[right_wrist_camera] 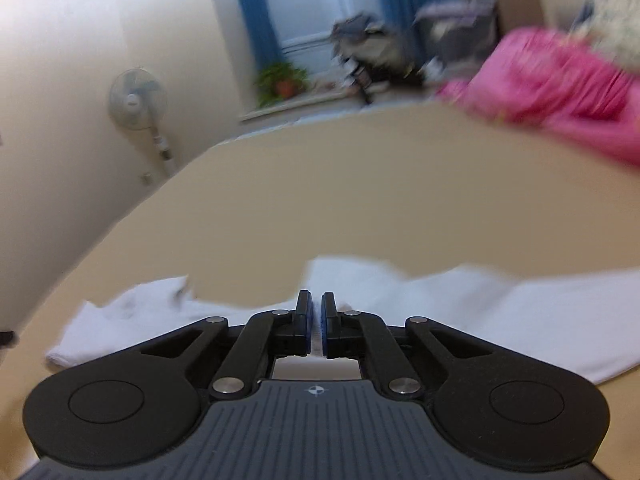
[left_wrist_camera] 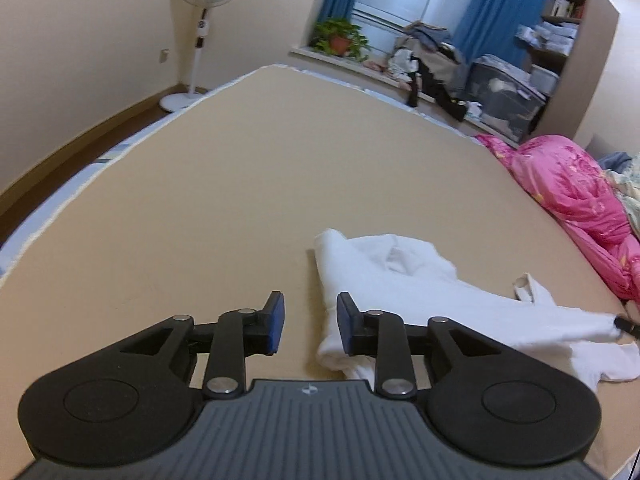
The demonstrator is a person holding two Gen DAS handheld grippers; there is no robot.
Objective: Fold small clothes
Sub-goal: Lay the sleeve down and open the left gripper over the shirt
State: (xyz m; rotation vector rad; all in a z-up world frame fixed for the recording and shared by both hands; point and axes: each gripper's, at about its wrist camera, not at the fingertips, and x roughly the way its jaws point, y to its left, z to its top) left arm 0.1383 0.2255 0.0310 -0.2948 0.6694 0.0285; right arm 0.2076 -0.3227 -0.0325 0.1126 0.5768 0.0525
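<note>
left hand-held gripper point(left_wrist_camera: 310, 326) spread, empty | right hand-held gripper point(right_wrist_camera: 316, 322) pinching white garment point(left_wrist_camera: 420, 280) | storage bin point(left_wrist_camera: 506, 96) holds clothes

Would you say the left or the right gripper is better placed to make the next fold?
Right, probably. The right gripper looks shut on the white garment's near edge, ready to carry it over. The left gripper is open, with only tan bed surface between its pads.

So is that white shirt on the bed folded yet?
Not yet. The white shirt lies rumpled and half spread on the tan bed, its edges uneven and one corner bunched up.
</note>
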